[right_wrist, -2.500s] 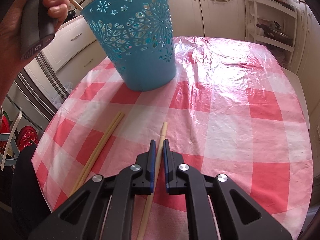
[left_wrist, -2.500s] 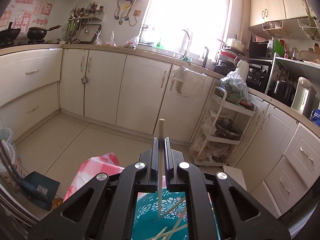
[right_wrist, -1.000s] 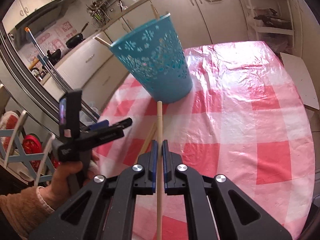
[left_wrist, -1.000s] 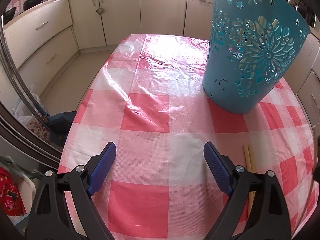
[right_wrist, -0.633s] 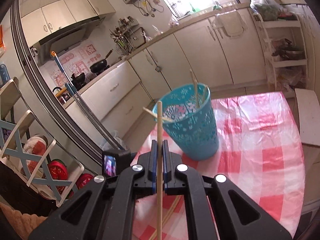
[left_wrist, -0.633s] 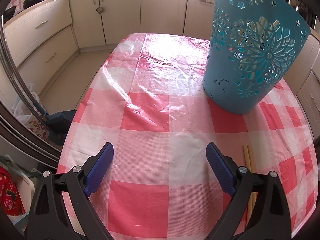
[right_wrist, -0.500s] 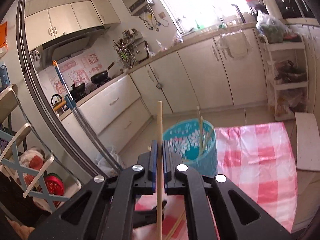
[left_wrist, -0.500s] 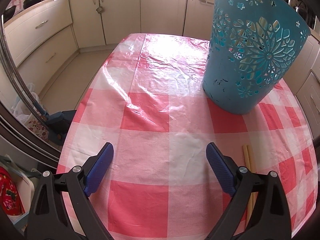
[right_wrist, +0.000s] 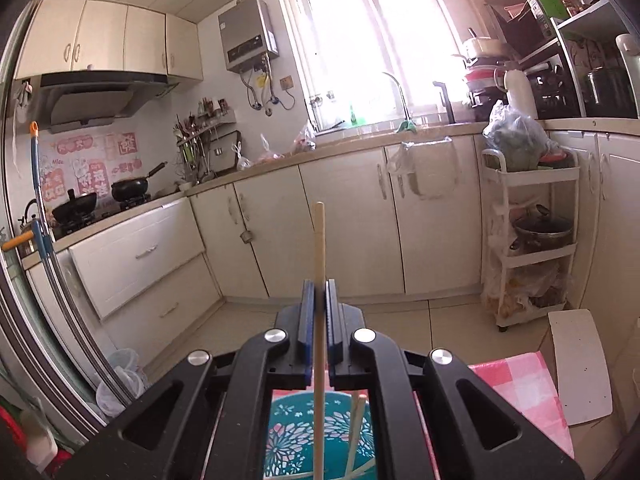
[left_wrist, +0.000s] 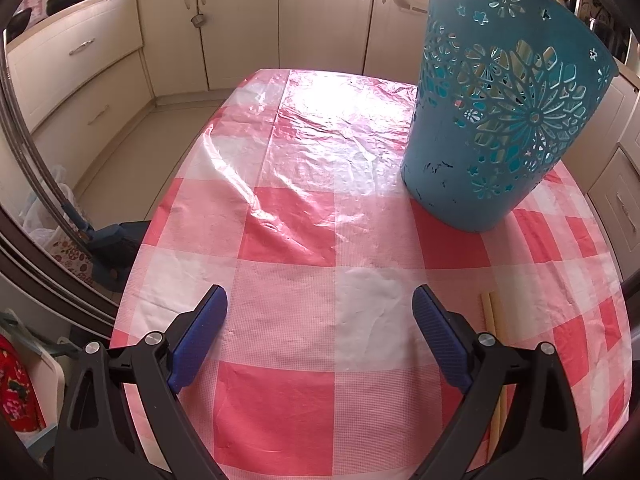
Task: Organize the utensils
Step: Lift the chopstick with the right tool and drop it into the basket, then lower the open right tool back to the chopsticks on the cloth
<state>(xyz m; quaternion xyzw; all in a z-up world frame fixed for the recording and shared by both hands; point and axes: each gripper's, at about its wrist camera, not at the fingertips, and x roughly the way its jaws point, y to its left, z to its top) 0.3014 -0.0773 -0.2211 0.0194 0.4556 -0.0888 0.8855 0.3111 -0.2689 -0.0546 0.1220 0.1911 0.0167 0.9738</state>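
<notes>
A pale wooden chopstick (right_wrist: 319, 248) was clamped in the right gripper (right_wrist: 319, 292) above the perforated teal plastic basket (right_wrist: 320, 436); the left gripper (left_wrist: 319, 320) was held wide apart, empty.

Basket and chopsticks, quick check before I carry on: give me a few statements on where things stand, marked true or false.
1. The right tongs are shut on a chopstick. True.
2. The left tongs grip a chopstick. False: they are open and hold nothing.
3. The basket lies tipped over. False: it stands upright on the tablecloth.
4. Two chopsticks lie on the tablecloth by the left tongs. True.
5. The basket is empty. False: chopsticks stand in it.
</notes>
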